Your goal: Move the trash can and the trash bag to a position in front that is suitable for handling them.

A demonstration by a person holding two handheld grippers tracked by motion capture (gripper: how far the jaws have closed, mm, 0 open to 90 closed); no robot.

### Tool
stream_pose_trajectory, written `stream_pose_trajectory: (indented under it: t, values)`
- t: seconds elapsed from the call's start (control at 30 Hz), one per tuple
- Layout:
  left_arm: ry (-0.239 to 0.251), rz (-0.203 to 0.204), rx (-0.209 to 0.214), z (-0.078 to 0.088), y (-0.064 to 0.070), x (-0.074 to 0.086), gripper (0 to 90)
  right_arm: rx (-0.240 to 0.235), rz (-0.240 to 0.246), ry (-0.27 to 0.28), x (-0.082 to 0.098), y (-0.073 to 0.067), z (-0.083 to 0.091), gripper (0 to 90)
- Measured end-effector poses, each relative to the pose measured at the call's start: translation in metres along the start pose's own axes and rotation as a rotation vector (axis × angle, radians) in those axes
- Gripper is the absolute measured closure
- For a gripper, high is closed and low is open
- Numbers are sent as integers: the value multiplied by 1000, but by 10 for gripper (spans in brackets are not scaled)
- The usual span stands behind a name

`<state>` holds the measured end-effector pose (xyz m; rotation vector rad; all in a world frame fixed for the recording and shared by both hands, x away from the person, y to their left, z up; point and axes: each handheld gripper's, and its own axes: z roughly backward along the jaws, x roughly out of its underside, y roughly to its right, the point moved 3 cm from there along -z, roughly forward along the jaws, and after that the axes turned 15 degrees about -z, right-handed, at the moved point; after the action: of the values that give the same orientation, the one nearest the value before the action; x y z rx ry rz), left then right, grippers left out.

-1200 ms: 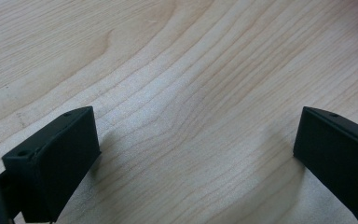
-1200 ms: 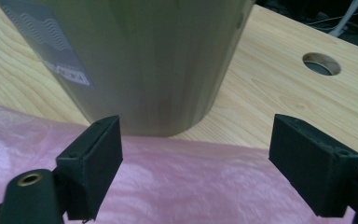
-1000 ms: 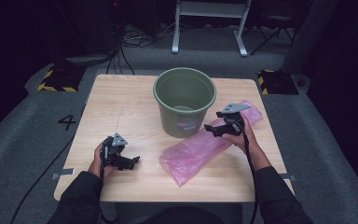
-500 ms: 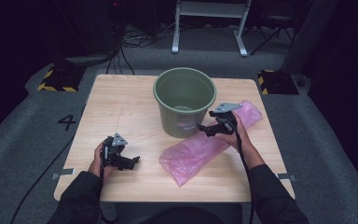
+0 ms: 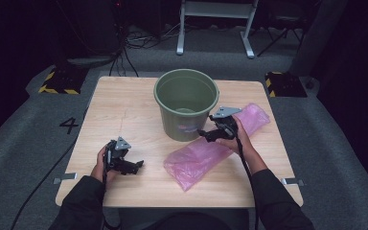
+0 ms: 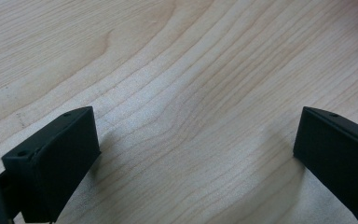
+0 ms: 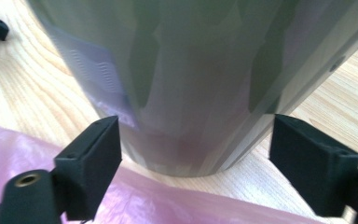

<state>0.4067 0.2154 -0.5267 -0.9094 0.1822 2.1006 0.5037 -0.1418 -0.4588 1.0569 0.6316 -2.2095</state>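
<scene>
The right gripper (image 5: 205,134) hovers over the pink plastic bag (image 5: 206,158), its jaws spread wide and empty, aimed at the lower wall of the green bucket (image 5: 186,103). In the right gripper view the jaws flank the bucket's base (image 7: 186,93) without touching it, and the bag (image 7: 177,198) lies just beneath them. The bag lies flat on the wooden table (image 5: 124,105), its long axis running from the near middle up toward the far right corner; the hand covers its middle part. The left gripper (image 5: 136,165) rests low by the near left edge, jaws wide apart over bare wood (image 6: 191,93), holding nothing.
</scene>
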Motion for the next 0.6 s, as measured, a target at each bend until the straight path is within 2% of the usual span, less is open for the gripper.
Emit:
stream_pose_trajectory:
  t: [0.1,0.2,0.3,0.37,0.43,0.5,0.6]
  values:
    - [0,0,0,0,0,0,0,18,-10,12,3,4,11,197]
    - [0,0,0,0,0,0,1,-4,-32,28,11,7,26,213]
    - [-1,3,-3,0,0,0,1,42,1,-4,24,9,39,226]
    - [-4,13,-6,0,1,-1,1,52,8,-10,32,11,47,233]
    - [-3,21,-15,-1,2,-2,1,40,-17,-4,42,17,54,254]
    - [-5,28,-21,-1,3,-2,0,31,-55,-28,51,24,55,265]
    - [-8,37,-32,-2,4,-3,1,43,-65,-54,62,32,54,303]
